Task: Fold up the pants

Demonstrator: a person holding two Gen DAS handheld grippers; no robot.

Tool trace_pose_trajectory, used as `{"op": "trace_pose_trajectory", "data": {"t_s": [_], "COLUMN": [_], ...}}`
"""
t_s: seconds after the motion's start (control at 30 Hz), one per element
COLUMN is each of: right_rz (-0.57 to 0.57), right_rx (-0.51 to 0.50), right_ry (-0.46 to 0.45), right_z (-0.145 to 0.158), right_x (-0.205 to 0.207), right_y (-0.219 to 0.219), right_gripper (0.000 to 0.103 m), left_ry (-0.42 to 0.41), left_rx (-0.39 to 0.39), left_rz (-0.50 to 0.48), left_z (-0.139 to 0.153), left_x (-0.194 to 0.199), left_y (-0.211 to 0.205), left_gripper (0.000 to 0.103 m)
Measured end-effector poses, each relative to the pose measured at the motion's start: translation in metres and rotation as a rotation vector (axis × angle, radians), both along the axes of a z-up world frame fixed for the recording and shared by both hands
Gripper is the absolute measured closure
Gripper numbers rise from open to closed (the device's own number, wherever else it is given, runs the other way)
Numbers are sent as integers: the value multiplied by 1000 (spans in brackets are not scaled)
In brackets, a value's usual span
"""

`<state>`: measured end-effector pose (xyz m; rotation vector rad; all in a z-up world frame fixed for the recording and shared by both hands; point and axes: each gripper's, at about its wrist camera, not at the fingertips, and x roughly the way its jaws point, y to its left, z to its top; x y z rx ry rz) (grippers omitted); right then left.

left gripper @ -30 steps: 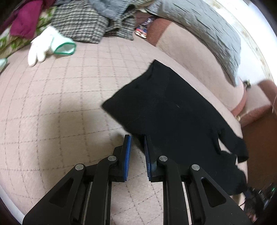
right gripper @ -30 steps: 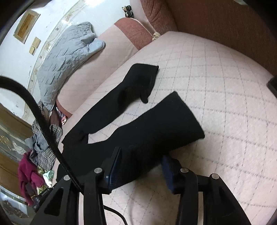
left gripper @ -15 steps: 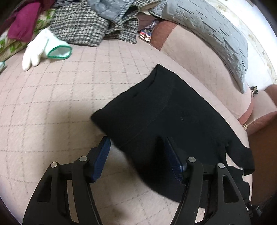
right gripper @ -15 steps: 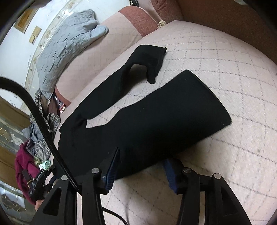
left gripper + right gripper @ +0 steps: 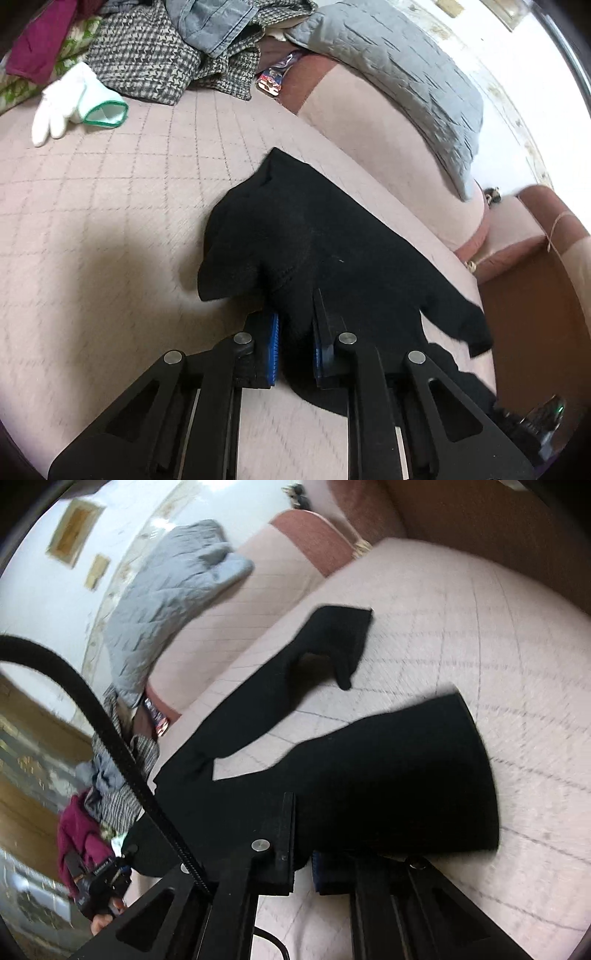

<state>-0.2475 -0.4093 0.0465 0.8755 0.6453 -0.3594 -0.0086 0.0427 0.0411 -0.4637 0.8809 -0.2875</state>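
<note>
Left tongs [image 5: 295, 332] pinch the black pants [image 5: 332, 251]; right tongs [image 5: 303, 849] seemingly clamp a leg edge.

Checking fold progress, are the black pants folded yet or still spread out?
Spread: black pants lie flat, legs apart, on the bed; waist corner lifted.

Left wrist view: close above the waist of the pants [image 5: 332, 254], facing the pillow [image 5: 399, 74]. Right wrist view: close above a leg. Both share pants [image 5: 369, 775] and pillow [image 5: 166, 602].
</note>
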Motion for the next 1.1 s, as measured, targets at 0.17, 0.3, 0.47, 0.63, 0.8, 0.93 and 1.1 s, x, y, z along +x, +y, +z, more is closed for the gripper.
{"op": "trace_pose_trajectory", "data": {"t_s": [0.17,0.3,0.47,0.63,0.8,0.93,1.1], "right_rz": [53,122,154,216,299,327,398], "right_rx": [-16,-16,13,-129,-264,-300,-320], "right_ry": [23,124,290,280,168,55,-11], "right_z": [16,5,-18,7,42,58,61], "right_x": [-20,-20,-14,-19,-13,20,75], "right_y": [5,10,8,21,32,35,45], "right_gripper": [97,97,90,71,63,58,58], "left_ry": [-8,47,90,70,-8,-27,-86], "left_rx": [22,48,76,142,291,306,332], "left_rz": [-10,4,3,20,-34,-113,-198], "left_z": [8,-9,-15,-2,18,28,39], "left_x": [-30,-44,-50,-65,-66,-47,-12], "left_y": [14,27,28,39,40,29,1], "left_gripper": [90,90,80,58,58,58,58]}}
